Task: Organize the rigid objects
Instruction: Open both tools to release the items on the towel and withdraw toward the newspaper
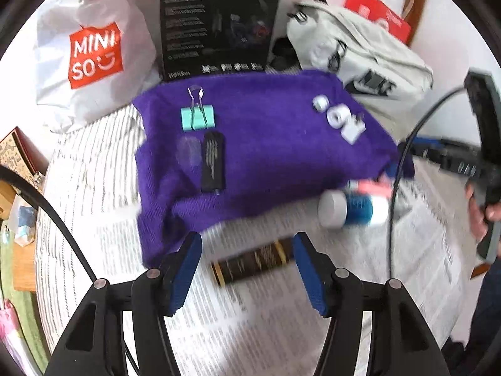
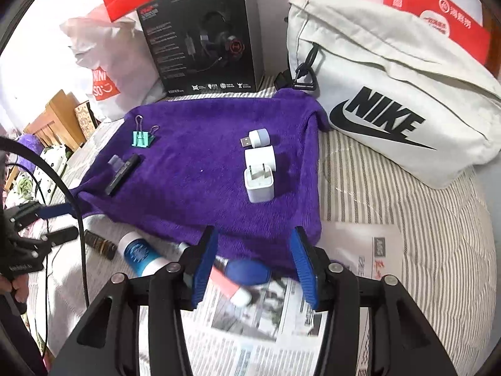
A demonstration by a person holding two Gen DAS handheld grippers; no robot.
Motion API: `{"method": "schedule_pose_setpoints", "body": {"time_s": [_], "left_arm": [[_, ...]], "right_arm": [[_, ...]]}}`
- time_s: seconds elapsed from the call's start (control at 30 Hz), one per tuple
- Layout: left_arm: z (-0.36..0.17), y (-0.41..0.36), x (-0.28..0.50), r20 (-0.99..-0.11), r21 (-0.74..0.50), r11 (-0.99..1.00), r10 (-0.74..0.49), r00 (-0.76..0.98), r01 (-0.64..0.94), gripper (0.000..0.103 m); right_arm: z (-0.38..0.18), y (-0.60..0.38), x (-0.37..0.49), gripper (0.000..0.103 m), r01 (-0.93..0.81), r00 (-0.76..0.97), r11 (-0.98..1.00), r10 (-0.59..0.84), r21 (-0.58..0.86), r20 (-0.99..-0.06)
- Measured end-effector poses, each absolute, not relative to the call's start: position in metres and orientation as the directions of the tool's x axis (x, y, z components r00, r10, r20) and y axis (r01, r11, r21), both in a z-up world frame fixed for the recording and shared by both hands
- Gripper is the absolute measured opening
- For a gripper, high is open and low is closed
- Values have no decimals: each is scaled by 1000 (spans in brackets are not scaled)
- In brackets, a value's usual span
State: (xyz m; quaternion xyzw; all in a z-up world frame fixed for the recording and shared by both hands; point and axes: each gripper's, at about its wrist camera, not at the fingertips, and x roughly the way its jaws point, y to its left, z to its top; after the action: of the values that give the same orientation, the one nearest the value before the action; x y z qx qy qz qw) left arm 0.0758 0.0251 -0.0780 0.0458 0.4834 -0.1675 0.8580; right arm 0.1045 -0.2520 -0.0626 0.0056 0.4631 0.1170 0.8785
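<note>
A purple towel [image 1: 266,144] [image 2: 200,169] lies on the newspaper. On it rest a teal binder clip [image 1: 198,119] [image 2: 142,138], a black stick with a clear cap [image 1: 213,163] [image 2: 122,172], and white plug adapters [image 1: 341,119] [image 2: 259,179]. My left gripper [image 1: 247,269] is open above a dark brown tube [image 1: 253,261] lying on the paper. My right gripper [image 2: 253,269] is open over a blue bulb [image 2: 249,271] with a pink and white end. A blue and white bottle [image 1: 350,208] [image 2: 139,255] lies at the towel's near edge.
At the back stand a black headset box [image 2: 206,37], a white Nike bag [image 2: 391,100], a white shopping bag [image 1: 84,53] and red bags [image 2: 438,15]. A striped cover [image 2: 407,219] shows to the right. A black cable [image 1: 394,188] crosses the left wrist view.
</note>
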Motion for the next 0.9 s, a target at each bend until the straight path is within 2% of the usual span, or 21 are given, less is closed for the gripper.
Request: {"method": "schedule_pose_setpoints", "body": {"time_s": [0.13,0.5,0.57,0.63,0.73,0.9], "left_arm": [[-101,23,73,-873,-23,933,-194,448,358,58],[-113,5,75,-877,37,883,-195,438,468,58],[-112,3,75,-878,27,877,-208,430,480,49],[-110,2,71,-880,20,868,-220,420,497,34],[-109,0,61,-883,22,850,-231,408,527,28],[-107,-2,57,-881,28,843,-233,411,538,27]], "right_arm": [[-61,-253,89,51,-198,548,974,205,112,-811],[-68,-263,76,51,-165,534,982,166,90,-829],[-69,-265,77,51,-161,533,982,167,95,-830],[-70,-265,77,51,-161,531,983,164,91,-831],[-72,-266,78,51,-161,527,983,163,90,-834],[-75,-268,80,51,-162,520,981,173,102,-837]]}}
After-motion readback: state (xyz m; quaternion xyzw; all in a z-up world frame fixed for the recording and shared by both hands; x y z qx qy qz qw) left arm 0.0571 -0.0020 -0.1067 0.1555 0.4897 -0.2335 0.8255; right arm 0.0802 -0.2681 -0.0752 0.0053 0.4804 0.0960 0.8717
